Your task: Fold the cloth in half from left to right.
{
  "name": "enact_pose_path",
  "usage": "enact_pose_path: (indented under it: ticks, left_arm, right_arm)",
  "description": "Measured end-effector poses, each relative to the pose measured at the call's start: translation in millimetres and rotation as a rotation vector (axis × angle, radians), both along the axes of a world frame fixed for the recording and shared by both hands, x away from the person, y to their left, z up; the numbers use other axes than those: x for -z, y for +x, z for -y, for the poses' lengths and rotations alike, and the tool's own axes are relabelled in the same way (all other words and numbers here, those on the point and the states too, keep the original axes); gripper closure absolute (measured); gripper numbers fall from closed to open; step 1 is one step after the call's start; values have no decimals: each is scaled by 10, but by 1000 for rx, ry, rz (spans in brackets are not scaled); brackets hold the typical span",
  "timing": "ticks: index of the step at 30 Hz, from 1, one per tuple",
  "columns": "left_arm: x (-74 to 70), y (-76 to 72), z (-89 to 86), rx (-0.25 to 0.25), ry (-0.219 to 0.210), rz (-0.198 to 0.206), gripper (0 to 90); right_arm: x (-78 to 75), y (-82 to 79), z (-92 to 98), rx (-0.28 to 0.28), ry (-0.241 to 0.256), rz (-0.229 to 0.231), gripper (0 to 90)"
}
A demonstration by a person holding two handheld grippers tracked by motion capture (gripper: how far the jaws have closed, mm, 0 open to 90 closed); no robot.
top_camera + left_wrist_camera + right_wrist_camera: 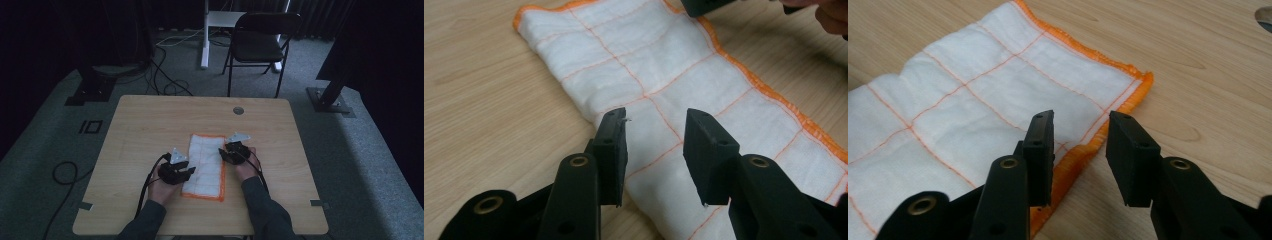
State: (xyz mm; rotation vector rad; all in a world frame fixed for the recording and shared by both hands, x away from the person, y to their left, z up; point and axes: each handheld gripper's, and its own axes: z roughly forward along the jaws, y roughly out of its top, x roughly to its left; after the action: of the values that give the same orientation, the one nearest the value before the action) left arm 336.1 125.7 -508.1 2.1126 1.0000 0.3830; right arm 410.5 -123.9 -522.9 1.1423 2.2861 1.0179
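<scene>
A folded white cloth [205, 165] with orange grid lines and an orange hem lies flat in the middle of the wooden table [150, 120]. My left gripper [186, 173] is at the cloth's left edge, jaws open over the folded side [654, 135]. My right gripper [223, 152] is at the cloth's right edge, near its far corner. Its jaws stand open over the orange hem [1079, 150], with nothing between them. The cloth [664, 65] fills much of the left gripper view, and the cloth [973, 100] lies left of the jaws in the right gripper view.
A round grommet [238, 110] sits in the table near its far edge. A black folding chair [260, 42] and a white desk leg [205, 35] stand on the carpet beyond the table. Cables [165, 75] trail on the floor at far left.
</scene>
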Motion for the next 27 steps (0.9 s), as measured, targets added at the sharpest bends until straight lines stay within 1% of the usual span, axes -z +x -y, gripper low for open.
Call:
enact_pose_path:
  ticks: [2, 5, 8, 13, 18, 22, 25, 26, 27]
  left_arm:
    - [-11, 10, -17, -8, -5, 3, 620]
    - [-30, 30, -56, -16, -10, 6, 620]
    - [-47, 49, -100, -30, -21, 9, 620]
    - [-70, 87, -170, -53, -28, 15, 619]
    - [-75, 132, -218, -71, -35, 24, 619]
    - [-64, 177, -245, -80, -34, 22, 617]
    - [-53, 213, -257, -78, -33, 25, 613]
    - [-48, 227, -261, -77, -42, 24, 613]
    - [-43, 245, -265, -73, -41, 26, 613]
  right_arm:
    - [8, -3, -1, -7, 0, -2, 618]
    - [46, 11, 11, -5, -13, -18, 618]
    - [85, 33, 42, 11, -29, -31, 622]
    - [103, 47, 107, 33, -35, -39, 625]
    - [83, 43, 161, 42, -34, -34, 625]
    - [59, 37, 189, 42, -30, -24, 623]
    - [53, 37, 200, 45, -24, -23, 623]
    - [52, 37, 202, 46, -24, -23, 623]
    - [51, 37, 203, 46, -23, -23, 623]
